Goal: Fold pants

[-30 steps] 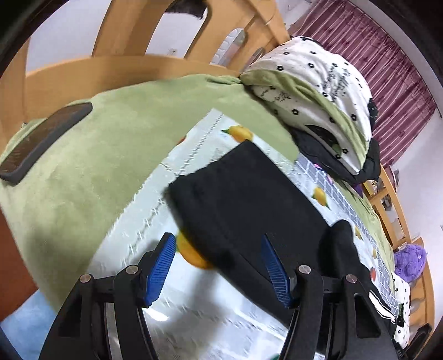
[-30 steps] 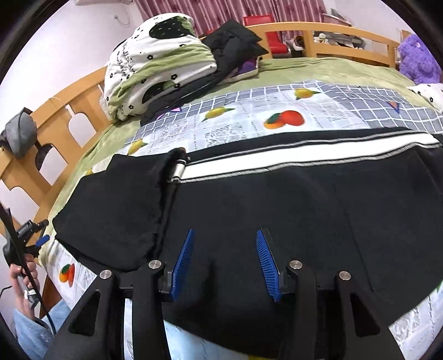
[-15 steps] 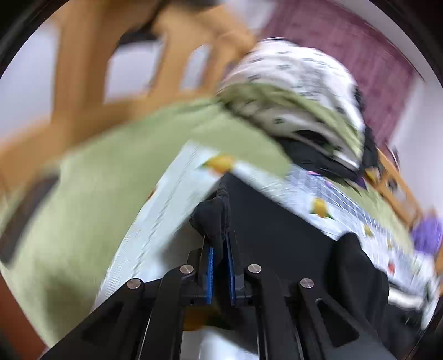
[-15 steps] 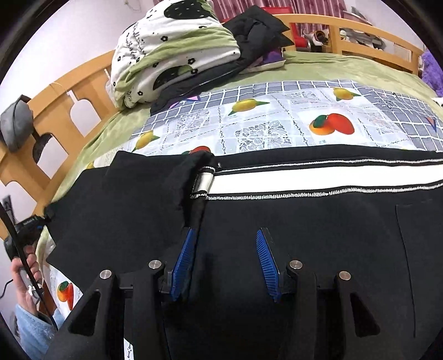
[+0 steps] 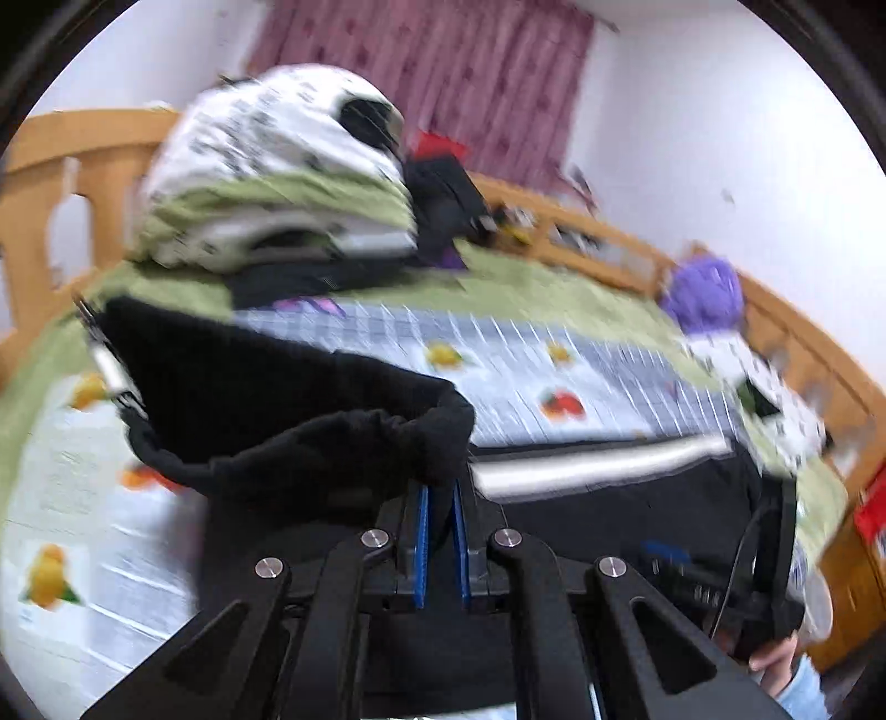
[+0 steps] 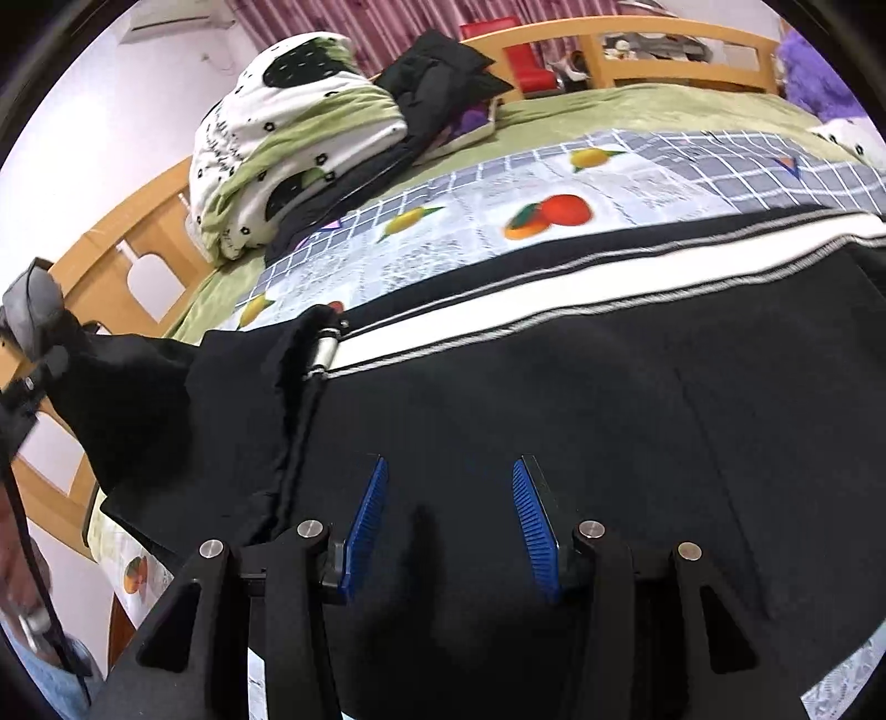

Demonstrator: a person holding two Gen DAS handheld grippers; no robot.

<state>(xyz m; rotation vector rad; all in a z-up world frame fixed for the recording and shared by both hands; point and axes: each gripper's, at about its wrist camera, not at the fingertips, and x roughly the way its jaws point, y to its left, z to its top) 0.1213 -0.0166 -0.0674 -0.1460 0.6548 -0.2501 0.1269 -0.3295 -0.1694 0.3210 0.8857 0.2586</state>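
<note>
Black pants [image 6: 554,421] with a white side stripe [image 6: 581,293] lie spread on the fruit-print sheet [image 6: 470,221]. My left gripper [image 5: 440,498] is shut on the pants' black end [image 5: 310,410] and holds it lifted off the bed, the cloth hanging in a fold to the left. In the right wrist view that lifted end [image 6: 138,387] rises at the far left. My right gripper [image 6: 448,504] is open, its blue pads [image 6: 368,515] just above the flat black cloth, holding nothing.
A folded white-and-green quilt [image 6: 288,144] and a black jacket [image 6: 437,77] are piled at the bed's far side. The wooden bed rail [image 6: 664,50] runs around the bed. A purple plush toy [image 5: 703,293] sits at the right. The left wrist view is blurred.
My left gripper closed on the pants' end, lifted it and swung right over the bed. My right gripper stayed open and shifted slightly over the pants.
</note>
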